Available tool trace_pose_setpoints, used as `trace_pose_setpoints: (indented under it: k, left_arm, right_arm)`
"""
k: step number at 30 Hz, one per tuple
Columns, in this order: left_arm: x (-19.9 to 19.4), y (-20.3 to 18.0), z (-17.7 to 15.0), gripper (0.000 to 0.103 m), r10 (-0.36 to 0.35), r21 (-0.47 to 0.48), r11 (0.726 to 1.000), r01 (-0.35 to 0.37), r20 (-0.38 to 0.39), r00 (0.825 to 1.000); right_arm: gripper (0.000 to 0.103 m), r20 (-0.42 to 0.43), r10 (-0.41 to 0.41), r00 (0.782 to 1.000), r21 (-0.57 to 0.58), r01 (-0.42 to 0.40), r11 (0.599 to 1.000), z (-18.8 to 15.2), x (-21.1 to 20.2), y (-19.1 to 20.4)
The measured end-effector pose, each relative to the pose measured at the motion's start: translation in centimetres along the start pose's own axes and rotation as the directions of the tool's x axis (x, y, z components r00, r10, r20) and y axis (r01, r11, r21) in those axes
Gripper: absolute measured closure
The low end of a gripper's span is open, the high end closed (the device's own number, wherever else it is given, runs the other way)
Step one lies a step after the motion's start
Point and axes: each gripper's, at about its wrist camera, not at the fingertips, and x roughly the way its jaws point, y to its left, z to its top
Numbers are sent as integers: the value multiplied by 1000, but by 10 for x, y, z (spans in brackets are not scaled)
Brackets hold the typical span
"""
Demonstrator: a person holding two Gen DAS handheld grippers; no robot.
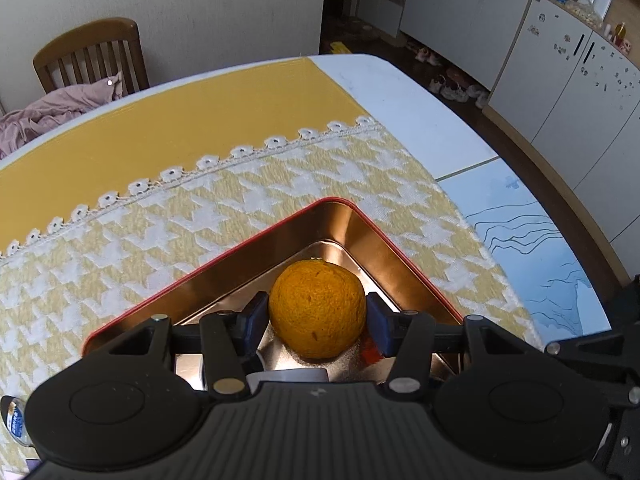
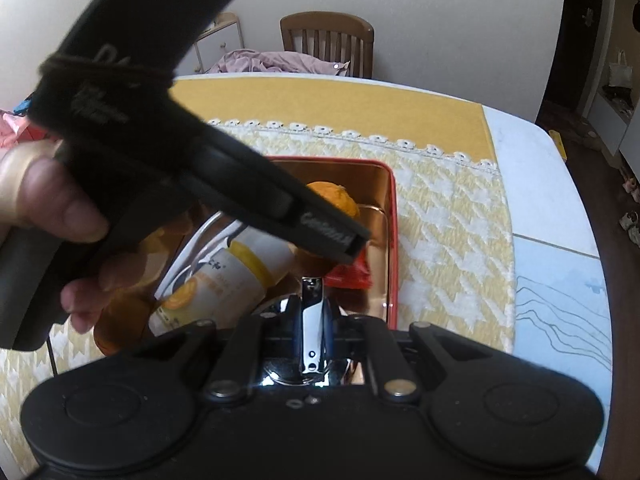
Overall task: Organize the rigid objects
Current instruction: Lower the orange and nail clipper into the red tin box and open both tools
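Two grips are loaded as I read it. My left gripper (image 1: 318, 314) has its blue pads (image 1: 252, 320) pressed on either side of an orange (image 1: 318, 312), jaws about half spread around it, and the fruit sits low inside the far corner of the red-rimmed tin (image 1: 208, 260), at or just above the shiny floor; I cannot tell whether it rests there. My right gripper (image 2: 314, 320) is clamped narrow on a chrome nail clipper (image 2: 313, 320), whose long axis runs straight along the fingers, pointing away from the camera and down into the tin's near end.

What the coming move turns on: the tin lies directly below and ahead of both tools, so each thing only needs letting go in place. The left is deeper in the tin, and its handle, with the hand (image 2: 48, 200) on it, crosses over the right wrist view above the tin.

Beside the clipper lie a white bottle (image 2: 224, 276) with a yellow band and an orange-fruit picture, and a red packet (image 2: 350, 272). The bottle's print is too blurred to read. The crossing handle carries embossed lettering I cannot make out.
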Motion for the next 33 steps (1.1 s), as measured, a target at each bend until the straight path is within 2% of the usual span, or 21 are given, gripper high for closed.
trace_pose_setpoints:
  k: [9,13,19,24,33]
  left_arm:
    - [6,-1,3,51,5,-1,1000,-5,-12,1000]
    - [4,0,4,51,5,-20,1000,-5,-14,1000]
    - [-9,-3,3,45,5,-21,1000,-4,22,1000]
    - [-25,-1,-1,44,3,-40,999,0,56,998]
    - [-67,1,-19,44,46,-39,998,-41,141,989]
  right_arm:
    - [93,-19,-11,1000,-17,11,1000,-4,6,0]
    - [84,-22,-10,1000,-7,10,1000,-4,6,-1]
    - [82,-19,-7,1000,22,8,1000,-5,3,-6]
    - [80,-2,9,1000,45,-9,999,-6,-6,-8]
    - [68,35,55,998,58,-57,997,-8,-35,-7]
